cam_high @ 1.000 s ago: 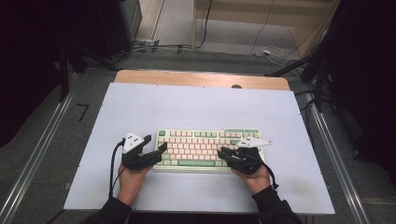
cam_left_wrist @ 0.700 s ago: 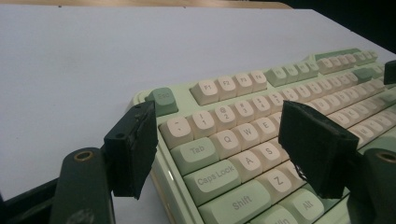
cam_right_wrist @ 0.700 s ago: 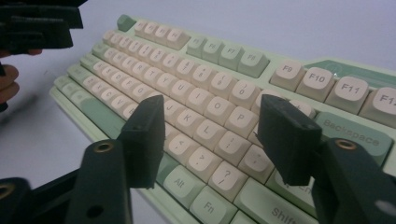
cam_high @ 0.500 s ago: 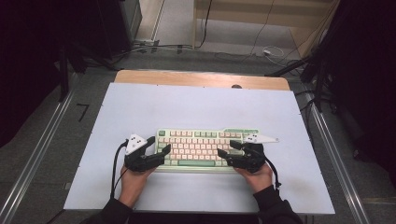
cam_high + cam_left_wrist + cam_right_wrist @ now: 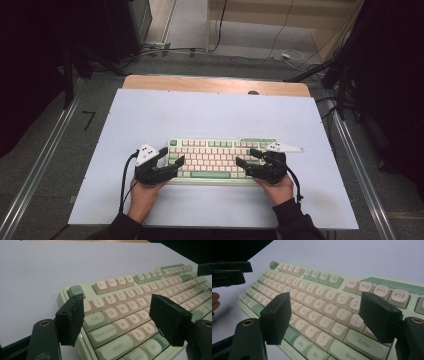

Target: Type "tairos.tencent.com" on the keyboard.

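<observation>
I am holding my left gripper [image 5: 172, 158] at the lower left of centre in the high view, its jaws standing wide apart and gripping nothing. They are reaching over the left end of the keyboard [image 5: 220, 156], which is lying flat on the pale blue table [image 5: 210, 115], in the lower middle of that frame. In the left gripper view the keyboard [image 5: 140, 315] is running from bottom centre up to the upper right, with my gripper [image 5: 117, 320] hanging over the Tab, Caps Lock and Shift keys; one jaw is sitting at lower left beside the Esc key, the other at right above the X key.

I am holding my right gripper [image 5: 246, 158] at the lower right of centre in the high view, jaws likewise spread and empty, pointing left over the keyboard's right end. In the right gripper view my gripper [image 5: 324, 317] is framing the keyboard [image 5: 319, 300] around the L, semicolon and Enter keys. My left gripper [image 5: 229, 272] is showing at the upper left edge there. Whether either gripper is touching the keys, I cannot tell.
</observation>
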Demonstrator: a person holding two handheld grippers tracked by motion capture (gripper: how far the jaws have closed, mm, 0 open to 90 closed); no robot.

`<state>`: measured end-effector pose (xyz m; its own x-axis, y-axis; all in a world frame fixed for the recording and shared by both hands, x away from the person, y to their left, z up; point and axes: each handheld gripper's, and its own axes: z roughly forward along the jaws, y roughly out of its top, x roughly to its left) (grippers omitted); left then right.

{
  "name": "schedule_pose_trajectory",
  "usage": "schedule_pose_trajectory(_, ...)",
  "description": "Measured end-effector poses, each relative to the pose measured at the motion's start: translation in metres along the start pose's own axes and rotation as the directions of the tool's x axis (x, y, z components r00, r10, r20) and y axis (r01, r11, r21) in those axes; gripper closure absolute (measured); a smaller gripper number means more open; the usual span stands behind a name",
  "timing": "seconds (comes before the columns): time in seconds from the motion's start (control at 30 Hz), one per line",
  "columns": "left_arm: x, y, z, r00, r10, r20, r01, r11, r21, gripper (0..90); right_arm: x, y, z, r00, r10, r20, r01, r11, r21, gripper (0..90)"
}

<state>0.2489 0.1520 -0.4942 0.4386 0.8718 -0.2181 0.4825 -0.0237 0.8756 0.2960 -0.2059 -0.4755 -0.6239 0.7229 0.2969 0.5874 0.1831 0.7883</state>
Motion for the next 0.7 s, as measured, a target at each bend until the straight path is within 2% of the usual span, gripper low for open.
schedule_pose_trajectory(0.2, -0.004, 0.003, 0.005, 0.9998, -0.009, 0.016, 0.009, 0.9997, 0.022, 28.0, 0.002, 0.0, 0.0, 1.0, 0.004, 0.003, -0.004, 1.0, -0.005, 24.4)
schedule_pose_trajectory(0.27, -0.005, 0.005, 0.008, 0.9993, -0.022, 0.031, 0.021, 0.9994, 0.027, 30.8, 0.004, -0.001, 0.0, 1.0, -0.006, 0.007, 0.006, 1.0, -0.003, 24.3)
schedule_pose_trajectory(0.33, -0.008, 0.008, 0.01, 0.999, -0.013, 0.043, 0.012, 0.9994, 0.033, 35.2, 0.005, -0.001, 0.0, 0.9998, -0.014, 0.015, 0.014, 1.0, -0.005, 24.4)
schedule_pose_trajectory(0.37, -0.009, 0.01, 0.01, 0.9981, -0.001, 0.061, -0.002, 0.9992, 0.041, 41.7, 0.005, 0.0, 0.0, 0.9998, -0.015, 0.015, 0.015, 1.0, -0.008, 24.3)
schedule_pose_trajectory(0.47, -0.014, 0.013, 0.014, 0.9949, 0.03, 0.096, -0.036, 0.9974, 0.063, 70.0, 0.003, 0.0, -0.001, 0.9999, -0.004, 0.016, 0.004, 1.0, -0.008, 24.7)
schedule_pose_trajectory(0.57, -0.018, 0.016, 0.02, 0.9918, 0.019, 0.126, -0.031, 0.9953, 0.092, 89.2, 0.003, 0.0, -0.002, 0.9998, -0.001, 0.018, 0.001, 1.0, -0.008, 25.9)
schedule_pose_trajectory(0.7, -0.027, 0.022, 0.031, 0.9889, 0.03, 0.145, -0.048, 0.9918, 0.118, 90.0, 0.004, 0.0, -0.002, 0.9997, -0.004, 0.022, 0.004, 1.0, -0.013, 26.4)
